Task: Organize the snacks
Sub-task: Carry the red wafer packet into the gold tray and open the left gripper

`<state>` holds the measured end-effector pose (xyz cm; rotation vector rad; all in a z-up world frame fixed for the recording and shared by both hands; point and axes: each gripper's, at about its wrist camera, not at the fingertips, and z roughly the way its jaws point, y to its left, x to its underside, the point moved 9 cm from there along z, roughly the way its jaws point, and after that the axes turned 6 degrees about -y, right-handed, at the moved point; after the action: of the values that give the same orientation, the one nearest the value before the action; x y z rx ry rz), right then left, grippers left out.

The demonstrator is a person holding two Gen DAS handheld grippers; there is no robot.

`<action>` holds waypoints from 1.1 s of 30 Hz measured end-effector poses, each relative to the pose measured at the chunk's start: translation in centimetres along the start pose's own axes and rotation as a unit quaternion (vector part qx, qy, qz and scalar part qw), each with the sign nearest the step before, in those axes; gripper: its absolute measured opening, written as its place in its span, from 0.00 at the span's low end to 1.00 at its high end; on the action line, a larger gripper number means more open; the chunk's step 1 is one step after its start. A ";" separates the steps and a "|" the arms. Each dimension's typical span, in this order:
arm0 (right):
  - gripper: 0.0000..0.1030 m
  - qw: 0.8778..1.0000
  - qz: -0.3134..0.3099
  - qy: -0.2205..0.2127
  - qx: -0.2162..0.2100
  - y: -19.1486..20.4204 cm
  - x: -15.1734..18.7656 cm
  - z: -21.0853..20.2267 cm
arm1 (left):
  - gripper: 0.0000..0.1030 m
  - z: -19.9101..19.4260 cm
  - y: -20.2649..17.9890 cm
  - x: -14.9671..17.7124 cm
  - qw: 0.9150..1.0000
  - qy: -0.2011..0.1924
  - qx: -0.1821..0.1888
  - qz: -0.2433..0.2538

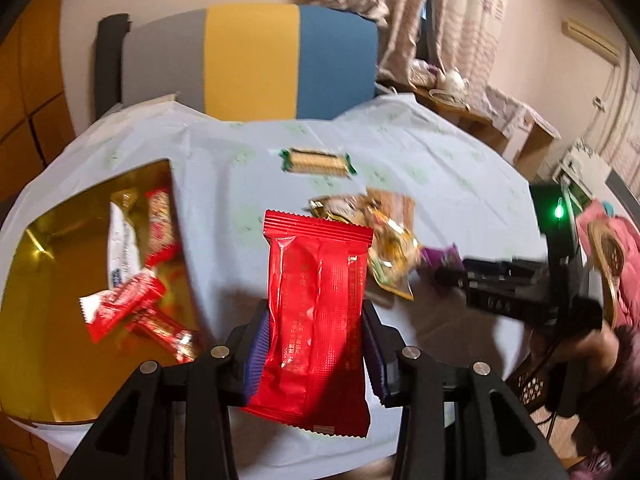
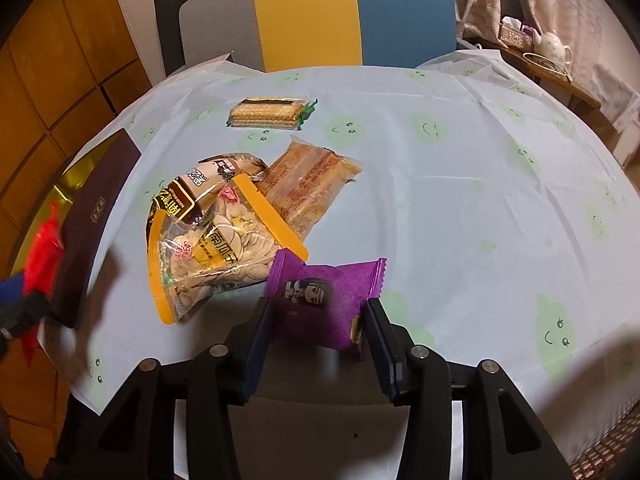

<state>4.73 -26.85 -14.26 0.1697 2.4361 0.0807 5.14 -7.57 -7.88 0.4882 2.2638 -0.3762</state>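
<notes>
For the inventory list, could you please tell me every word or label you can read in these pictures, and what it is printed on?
"南瓜子": on the clear seed bag with orange edges.
Small print on the red packet: too blurred to read.
Characters on the purple packet, the brown packet and the dark box label: not legible.

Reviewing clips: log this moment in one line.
left gripper: shut on red packet | right gripper: shut on purple packet | gold box: part-filled
</notes>
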 end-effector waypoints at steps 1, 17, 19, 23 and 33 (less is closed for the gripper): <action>0.45 1.000 -0.002 0.000 0.002 0.0 0.0 0.0 | 0.42 -0.3 0.2 -0.3 1.000 -0.003 -0.007 0.003; 0.46 1.000 -0.014 0.003 0.011 0.2 -0.1 0.1 | 0.42 -4.1 8.2 -3.8 0.990 -0.057 -0.013 -0.131; 0.46 1.000 -0.014 0.002 0.012 0.2 -0.1 0.1 | 0.42 -4.4 11.4 -4.0 0.983 -0.063 -0.030 -0.171; 0.46 1.000 -0.014 0.001 0.012 0.3 0.0 0.2 | 0.42 -3.9 17.3 -3.2 0.964 -0.052 -0.063 -0.251; 0.46 1.000 -0.017 -0.005 0.009 0.2 0.0 0.1 | 0.42 2.2 24.8 -2.8 0.939 0.002 -0.106 -0.326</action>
<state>4.76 -26.62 -14.30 0.1377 2.4302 0.0422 19.62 12.81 -10.08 -0.3934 2.3877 -0.4445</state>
